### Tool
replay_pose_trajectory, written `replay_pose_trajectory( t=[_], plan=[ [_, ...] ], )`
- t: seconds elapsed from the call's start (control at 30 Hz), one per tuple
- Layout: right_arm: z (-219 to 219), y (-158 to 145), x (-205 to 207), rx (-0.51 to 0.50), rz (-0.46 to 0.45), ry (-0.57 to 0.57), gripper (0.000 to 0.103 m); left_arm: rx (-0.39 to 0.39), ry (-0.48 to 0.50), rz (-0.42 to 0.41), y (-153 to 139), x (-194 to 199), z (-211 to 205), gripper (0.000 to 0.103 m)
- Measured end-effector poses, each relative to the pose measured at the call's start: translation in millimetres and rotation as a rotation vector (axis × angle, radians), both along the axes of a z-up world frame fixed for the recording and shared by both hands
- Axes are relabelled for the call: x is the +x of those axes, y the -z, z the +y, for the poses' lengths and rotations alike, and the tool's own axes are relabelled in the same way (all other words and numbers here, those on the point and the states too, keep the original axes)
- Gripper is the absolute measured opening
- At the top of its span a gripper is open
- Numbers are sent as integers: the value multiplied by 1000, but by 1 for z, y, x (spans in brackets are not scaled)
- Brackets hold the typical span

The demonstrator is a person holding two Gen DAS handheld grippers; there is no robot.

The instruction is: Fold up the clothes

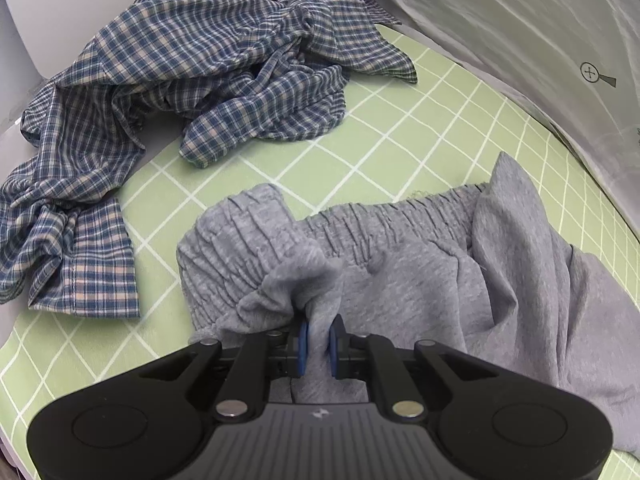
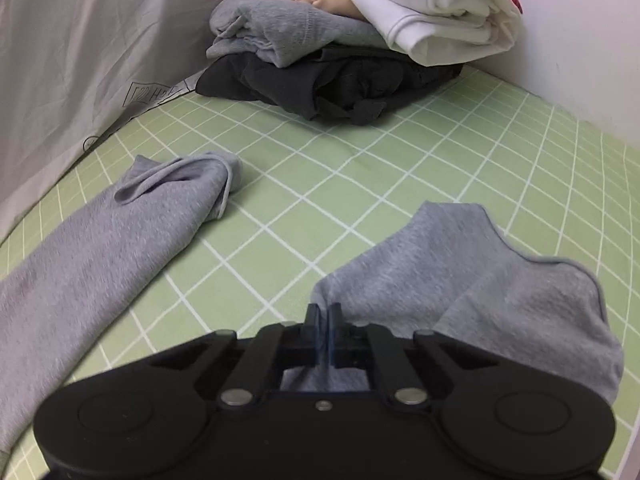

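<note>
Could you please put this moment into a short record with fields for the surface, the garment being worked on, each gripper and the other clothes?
surface: green grid-patterned sheet
garment in work: grey sweatpants, waistband bunched, legs spread apart
left gripper: shut on a fold of the grey sweatpants near the waistband
right gripper: shut on the edge of a pant leg
unfolded: blue plaid shirt, crumpled at the far side
pile of clothes: grey, black and white garments stacked in the corner
</note>
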State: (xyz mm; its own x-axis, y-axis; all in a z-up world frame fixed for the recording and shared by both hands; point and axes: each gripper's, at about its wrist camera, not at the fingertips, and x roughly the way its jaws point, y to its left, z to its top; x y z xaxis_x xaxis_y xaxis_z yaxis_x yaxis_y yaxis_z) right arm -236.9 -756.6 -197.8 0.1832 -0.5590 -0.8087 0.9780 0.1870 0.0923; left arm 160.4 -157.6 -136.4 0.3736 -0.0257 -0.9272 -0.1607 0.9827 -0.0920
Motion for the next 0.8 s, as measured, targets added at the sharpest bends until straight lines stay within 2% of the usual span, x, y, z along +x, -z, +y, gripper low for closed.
replay_pose_trajectory(
  t=[0.1,0.27,0.47,0.63,0.73,0.8],
  plan=[
    [-1,-3,3,3,-45,-10,3,-24,-15,3,0,-2,3,11],
    [-13,-21,32,-53,-99,-66,3,-37,-26,-18,-3,6,0,7],
    [-14,-72,55,-195,-175,-100,3,-67,-32,-95,-23,4,3,5],
    [16,-123,16,-318,-251,-67,3,-136,-72,-168,-47,-22,32,5],
    [47,-142,-22,-381,-242,-61,2,-169,-83,-206,-59,-42,49,5],
    [66,-144,-49,-396,-212,-52,2,-180,-94,-221,-65,-56,60,5]
  ],
)
